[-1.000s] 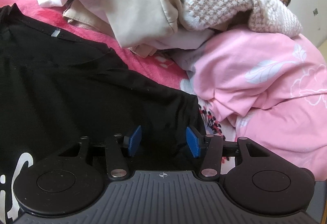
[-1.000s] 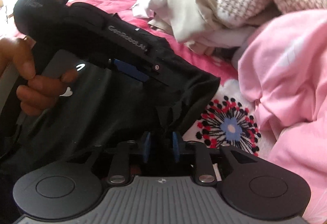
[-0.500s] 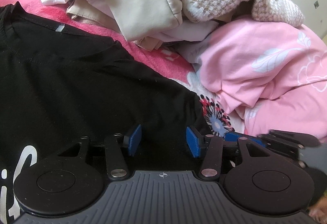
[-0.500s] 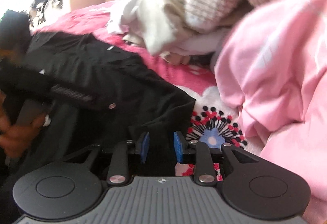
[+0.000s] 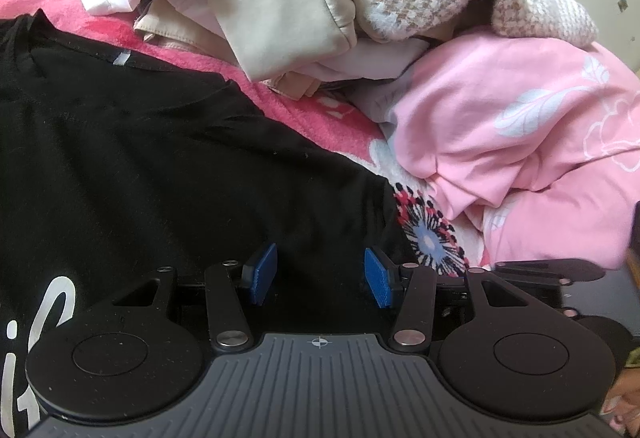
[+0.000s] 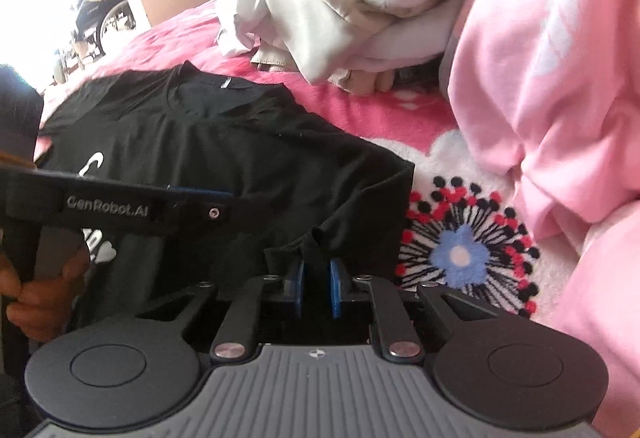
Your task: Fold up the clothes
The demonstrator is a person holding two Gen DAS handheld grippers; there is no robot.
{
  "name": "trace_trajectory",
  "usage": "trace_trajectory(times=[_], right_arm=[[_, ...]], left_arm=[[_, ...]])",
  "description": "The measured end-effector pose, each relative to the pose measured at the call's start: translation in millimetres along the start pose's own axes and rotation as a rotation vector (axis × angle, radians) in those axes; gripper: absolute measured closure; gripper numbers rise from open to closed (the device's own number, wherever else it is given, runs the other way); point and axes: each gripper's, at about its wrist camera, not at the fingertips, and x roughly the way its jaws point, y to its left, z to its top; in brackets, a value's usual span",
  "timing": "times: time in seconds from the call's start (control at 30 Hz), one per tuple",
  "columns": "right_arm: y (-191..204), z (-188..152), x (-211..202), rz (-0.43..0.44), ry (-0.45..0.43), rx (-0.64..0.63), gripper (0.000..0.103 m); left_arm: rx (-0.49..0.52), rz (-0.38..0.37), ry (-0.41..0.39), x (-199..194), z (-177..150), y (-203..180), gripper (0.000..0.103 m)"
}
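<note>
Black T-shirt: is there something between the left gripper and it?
Nothing visible stands in the way. The left gripper has its fingers apart directly over the black T-shirt, with only shirt fabric showing between them. The pile of light clothes lies farther back on the bed, clear of it.

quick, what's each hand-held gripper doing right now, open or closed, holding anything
Left hand-held gripper: open over the black T-shirt, gripping nothing.
Right hand-held gripper: jaws just closed, pinching the T-shirt's sleeve edge.

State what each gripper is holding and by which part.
The right gripper has just closed on the black T-shirt, pinching its sleeve edge. The left gripper holds nothing, jaws apart above the shirt.
</note>
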Motion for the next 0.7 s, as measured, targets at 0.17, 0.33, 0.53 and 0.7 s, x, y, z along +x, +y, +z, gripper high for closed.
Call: trace_trajectory(times=[0.17,0.33,0.53,0.7], right_arm=[[7.4,4.5,-25.9,-0.195,-0.105,-0.084,0.099],[12.3,0.9,-21.9,-0.493,-0.122,-0.205,0.099],[1.6,-9.8,17.5,-0.714,0.043,-0.298,0.097],[1.3,-9.5,16.7,-0.731,0.056,-0.32,0.089]], left_arm=[[0.055,0.003,-0.012,-4.6,-3.8,-6.1,0.054],[0.147,0.0,-0.014,-4.8,-7.4,-18.0,0.054],[0.212,0.02,0.003,1.0,-11.4,-26.3,0.053],[0.224,0.031,0.003,1.0,-12.0,-28.0,0.053]])
